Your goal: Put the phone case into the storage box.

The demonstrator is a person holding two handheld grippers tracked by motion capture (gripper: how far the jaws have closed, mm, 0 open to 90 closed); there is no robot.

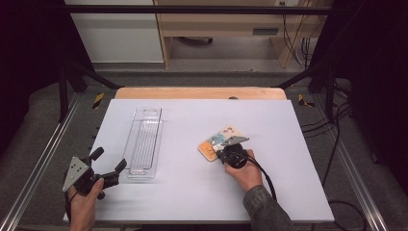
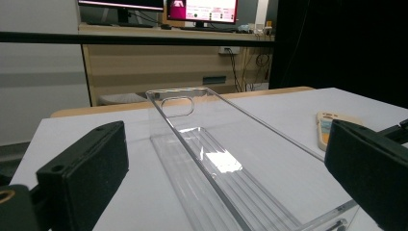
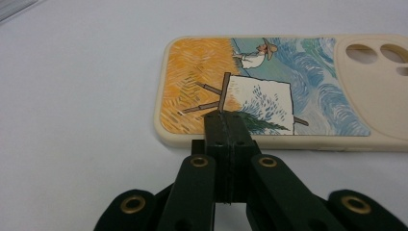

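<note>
Right gripper point(image 3: 223, 115) had jaws fully closed with nothing between, tips over the phone case point(image 3: 288, 86) lying flat on the table point(image 1: 192, 192) right of centre; left gripper point(image 1: 108, 163) wide open, empty, facing the clear tray point(image 2: 216, 159).

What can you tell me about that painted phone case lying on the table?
The phone case lies flat on the white table, printed side up, right of the clear plastic tray. Its rim looks like cream, soft plastic; the print shows a painter in a straw hat at a white canvas on an easel, with an orange field at one end and blue swirls beside it. A raised cream panel at the other end has round camera holes. The right gripper, jaws shut together, rests its tip over the case's long edge.
</note>
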